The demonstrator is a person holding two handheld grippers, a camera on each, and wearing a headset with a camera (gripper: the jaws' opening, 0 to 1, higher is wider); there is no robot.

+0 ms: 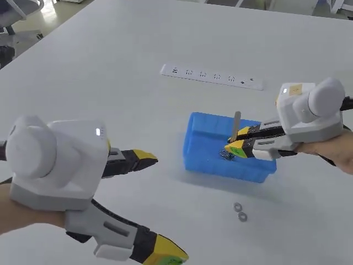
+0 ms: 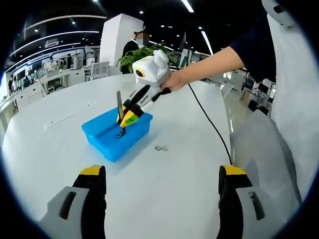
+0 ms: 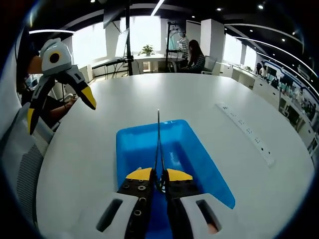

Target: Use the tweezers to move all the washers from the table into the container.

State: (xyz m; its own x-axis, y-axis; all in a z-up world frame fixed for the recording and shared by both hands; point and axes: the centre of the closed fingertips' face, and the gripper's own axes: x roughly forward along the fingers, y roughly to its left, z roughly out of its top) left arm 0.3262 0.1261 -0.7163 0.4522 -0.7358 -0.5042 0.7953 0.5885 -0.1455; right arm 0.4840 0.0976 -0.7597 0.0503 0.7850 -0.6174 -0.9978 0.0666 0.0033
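The right gripper (image 1: pixel 236 142) hangs over the container (image 1: pixel 205 165), jaws pinched together on the tweezers (image 3: pixel 158 142). The tips point down into the container beside a few small dark washers on its floor. Whether the tips grip one is too small to tell.

Two washers (image 1: pixel 240 212) lie on the table (image 1: pixel 110 83) just outside the container, on the person's side. The left gripper (image 2: pixel 162 174) waits well away from the container, jaws wide apart and empty.

**Risks:**
- A washer may cling to the tips and ride back out of the container.
- The flat washers outside the container could skid if the tips come in steep.
- The tweezers may twist in the jaws or knock the container wall.
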